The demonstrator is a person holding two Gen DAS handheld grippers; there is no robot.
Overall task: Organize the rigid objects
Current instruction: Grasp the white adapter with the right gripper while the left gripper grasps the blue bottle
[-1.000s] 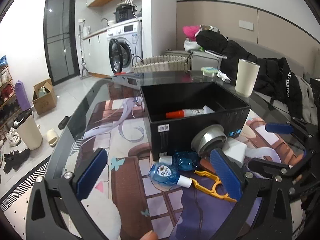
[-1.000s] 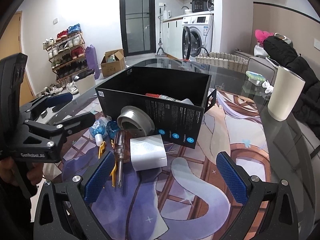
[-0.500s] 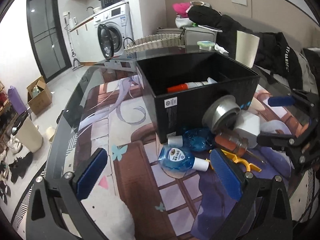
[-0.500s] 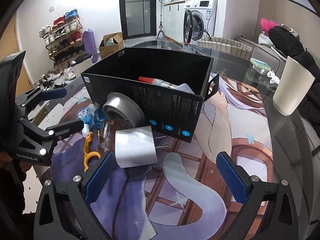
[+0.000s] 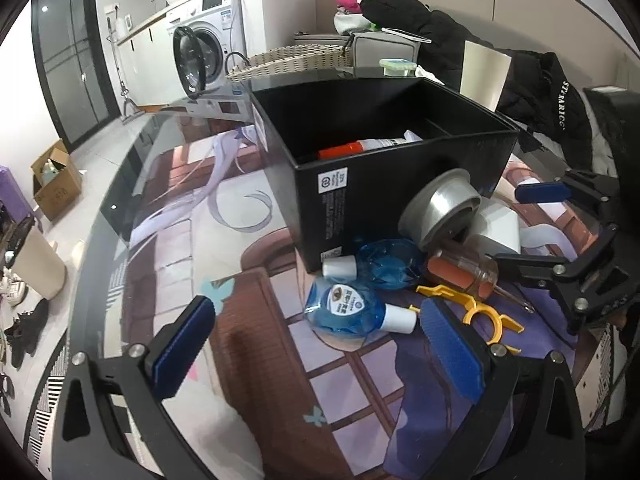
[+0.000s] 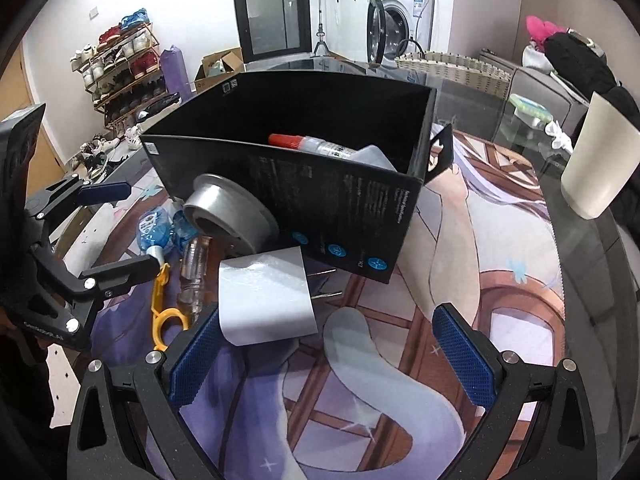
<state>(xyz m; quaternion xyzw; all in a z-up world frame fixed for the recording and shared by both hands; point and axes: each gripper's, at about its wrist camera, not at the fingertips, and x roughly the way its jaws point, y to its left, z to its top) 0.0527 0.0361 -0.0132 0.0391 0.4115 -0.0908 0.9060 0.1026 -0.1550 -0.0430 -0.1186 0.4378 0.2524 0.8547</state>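
Note:
A black open box [image 5: 400,168] [image 6: 304,200] stands on the printed mat and holds a red-capped tube [image 5: 360,146] [image 6: 308,143]. In front of it lie two blue bottles [image 5: 346,308] [image 6: 154,230], a metal cup on its side [image 5: 440,208] [image 6: 228,210], a white plug adapter [image 5: 500,226] [image 6: 266,294], a clear-handled screwdriver [image 5: 464,272] [image 6: 194,268] and a yellow clip [image 5: 476,312] [image 6: 162,304]. My left gripper [image 5: 316,344] is open and empty, just short of the near blue bottle. My right gripper [image 6: 332,356] is open and empty, its left pad beside the adapter.
A beige cup [image 5: 482,76] [image 6: 596,168] stands on the glass table behind the box. A wicker basket [image 5: 288,60], grey case and black jacket [image 5: 520,68] lie beyond. The table edge [image 5: 104,216] drops to the floor on the left.
Both grippers have moved closer to the pile in front of the box. The right gripper's left pad now reaches the adapter. No object has moved.

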